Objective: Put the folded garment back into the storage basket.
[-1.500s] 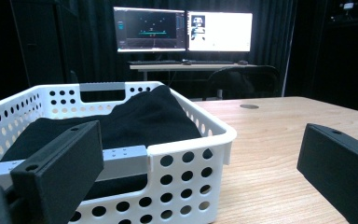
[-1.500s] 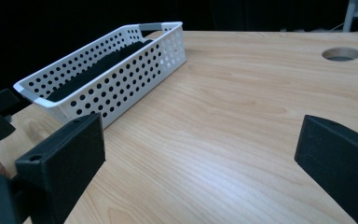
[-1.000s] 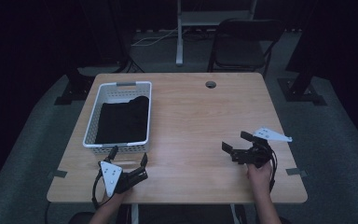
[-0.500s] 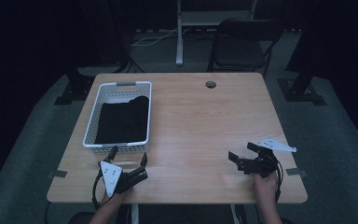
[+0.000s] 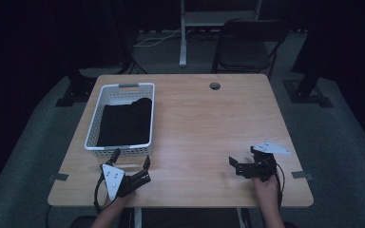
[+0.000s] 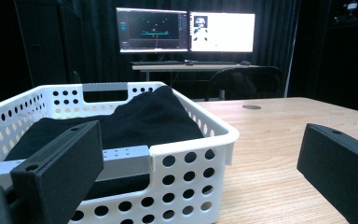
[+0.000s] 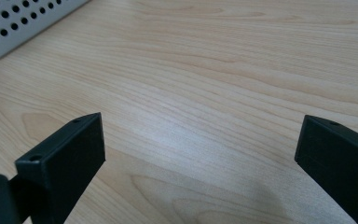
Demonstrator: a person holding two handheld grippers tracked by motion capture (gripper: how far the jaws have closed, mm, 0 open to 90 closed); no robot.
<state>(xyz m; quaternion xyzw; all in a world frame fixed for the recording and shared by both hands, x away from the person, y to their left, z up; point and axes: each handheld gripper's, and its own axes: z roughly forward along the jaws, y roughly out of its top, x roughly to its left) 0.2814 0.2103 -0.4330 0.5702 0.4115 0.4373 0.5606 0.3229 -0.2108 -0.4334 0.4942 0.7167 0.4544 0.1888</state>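
A white perforated basket (image 5: 95,124) stands on the left half of the wooden table (image 5: 204,123), with a folded black cloth (image 5: 126,121) inside it. My left gripper (image 5: 131,159) rests open just in front of the basket's near wall. In the left gripper view its jaws (image 6: 200,172) stand wide apart, the basket (image 6: 186,140) and the cloth (image 6: 140,116) close ahead. My right gripper (image 5: 241,159) is open near the front right of the table, pointing left. Bare wood lies between its jaws (image 7: 200,154), and a corner of the basket (image 7: 14,23) shows far off.
A round cable hole (image 5: 214,86) sits near the table's far edge. A black folding chair (image 5: 249,47) stands behind the table. Two lit monitors (image 6: 186,30) on a desk show in the left gripper view. Bare wood spans the table's middle and right.
My right gripper has drawn back toward the table's front edge and sunk lower. The left gripper, basket and cloth have not moved.
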